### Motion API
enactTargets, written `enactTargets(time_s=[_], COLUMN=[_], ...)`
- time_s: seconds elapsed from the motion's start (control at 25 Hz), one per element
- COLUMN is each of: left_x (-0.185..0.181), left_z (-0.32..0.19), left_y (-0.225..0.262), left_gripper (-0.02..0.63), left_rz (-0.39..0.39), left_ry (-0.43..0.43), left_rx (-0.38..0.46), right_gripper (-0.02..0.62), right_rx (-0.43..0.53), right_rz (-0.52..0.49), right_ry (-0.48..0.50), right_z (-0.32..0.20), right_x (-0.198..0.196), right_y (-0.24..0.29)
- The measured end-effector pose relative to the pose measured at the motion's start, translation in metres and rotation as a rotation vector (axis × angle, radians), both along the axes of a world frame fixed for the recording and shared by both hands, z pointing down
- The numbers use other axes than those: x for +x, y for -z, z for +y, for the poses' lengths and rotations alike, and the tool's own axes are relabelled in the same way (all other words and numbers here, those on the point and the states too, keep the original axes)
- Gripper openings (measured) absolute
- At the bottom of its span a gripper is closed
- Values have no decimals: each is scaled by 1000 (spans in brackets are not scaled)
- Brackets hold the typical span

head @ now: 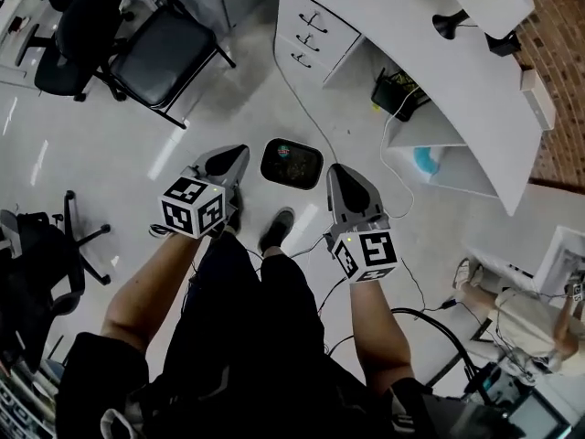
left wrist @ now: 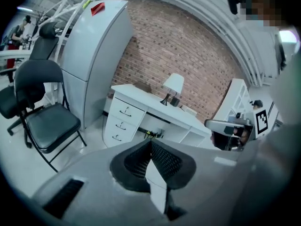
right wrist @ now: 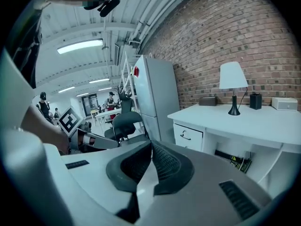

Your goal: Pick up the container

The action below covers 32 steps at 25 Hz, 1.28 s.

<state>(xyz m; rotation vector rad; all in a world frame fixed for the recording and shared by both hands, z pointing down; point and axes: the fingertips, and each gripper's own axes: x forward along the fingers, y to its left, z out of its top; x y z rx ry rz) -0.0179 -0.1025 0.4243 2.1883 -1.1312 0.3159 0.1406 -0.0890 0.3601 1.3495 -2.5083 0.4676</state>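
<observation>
A black container with rounded corners sits on the pale floor just ahead of my feet, with something colourful inside it. My left gripper hangs to its left and my right gripper to its right, both above the floor and apart from it. The left gripper has its ridged pads pressed together with nothing between them. The right gripper also has its pads closed on nothing. Neither gripper view shows the container.
A white desk with a drawer unit and a lamp stands ahead to the right. A black folding chair is ahead left, an office chair base at left. Cables trail over the floor.
</observation>
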Motion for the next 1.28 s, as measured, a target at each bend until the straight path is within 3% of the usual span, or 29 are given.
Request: enactTargets(time_s=[0.28,0.48,0.72,1.04,1.28], left_x=[-24,-43,-53,-63,-57], left_z=[-17,-19,-14,-18,-23], left_y=[-91,-166,-255,-348,-423], left_gripper=[8,8,8,8,8], left_rz=[39,83,25,69,55], left_ry=[-17,34,6,87,64], left_rx=[-117,-228,-324,-416,-474], right_gripper=[9,9,9,9,9], right_rx=[-66,-107,-155,-199,-230], right_rz=[-18,5,21,68,84], right_ry=[-16,9,0,76,117], right_z=[-30,-40,-53,-53,-46], right_x=[-22,-39,-51,-69,-77], right_y=[-64,-112,-168,-243,-292])
